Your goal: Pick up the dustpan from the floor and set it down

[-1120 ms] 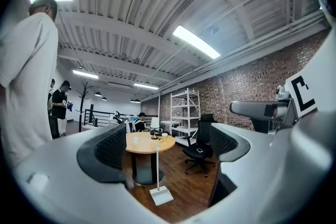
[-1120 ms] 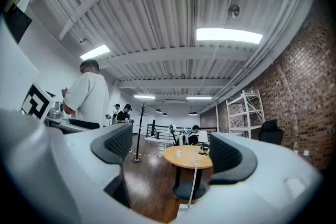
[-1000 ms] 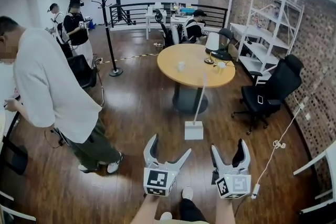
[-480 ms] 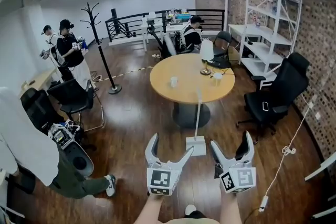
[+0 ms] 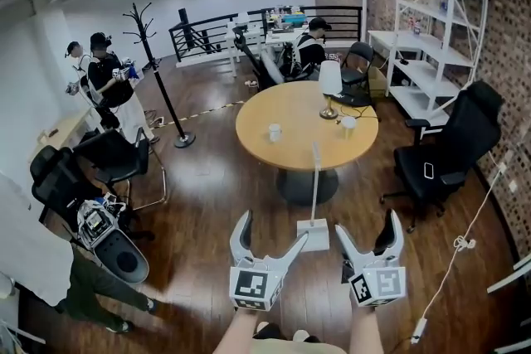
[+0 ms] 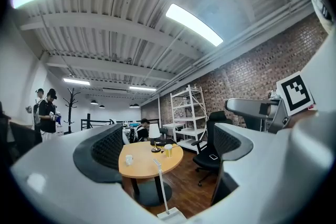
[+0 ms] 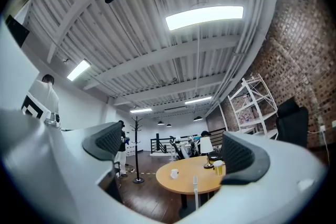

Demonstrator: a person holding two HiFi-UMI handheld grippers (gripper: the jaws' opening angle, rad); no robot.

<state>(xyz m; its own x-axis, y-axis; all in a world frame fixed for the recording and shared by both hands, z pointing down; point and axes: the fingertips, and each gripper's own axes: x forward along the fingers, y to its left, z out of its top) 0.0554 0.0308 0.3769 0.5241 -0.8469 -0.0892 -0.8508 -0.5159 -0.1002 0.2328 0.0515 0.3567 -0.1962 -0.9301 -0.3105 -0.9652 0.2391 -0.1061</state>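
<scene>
1. My left tongs (image 5: pixel 272 230) stand wide apart. The jaws have just been opening, and nothing sits between them; only the room shows through the gap.
2. My right tongs (image 5: pixel 365 225) are spread just as wide. Their jaws have just been opening too, and they hold nothing.
3. I hold both pairs out in front of me, side by side, with their marker cubes towards me, above the dark wooden floor (image 5: pixel 207 195).
4. The dustpan (image 5: pixel 313 233) is white with a long handle. Its pan rests flat on the boards and its handle rises straight up, just in front of the foot of the round wooden table (image 5: pixel 290 108).
5. In the head view the pan shows between the tips of my two tongs and beyond them, and neither pair grips it.
6. The left gripper view shows the dustpan low in the gap between the jaws. In the right gripper view only its handle shows, at the bottom between the jaws.
7. On the table stand a white mug (image 5: pixel 275 132), a table lamp (image 5: pixel 330 83) and a yellow cup (image 5: pixel 348 126).
8. To my right is a black office chair (image 5: pixel 452 149) with a phone (image 5: pixel 428 171) on its seat. Behind it a white shelf rack (image 5: pixel 431 37) stands against the brick wall, and a white cable (image 5: pixel 465 241) runs across the floor.
9. To my left are a black coat stand (image 5: pixel 158 70) and a person in a white shirt (image 5: pixel 25 253) at the edge of the view.
</scene>
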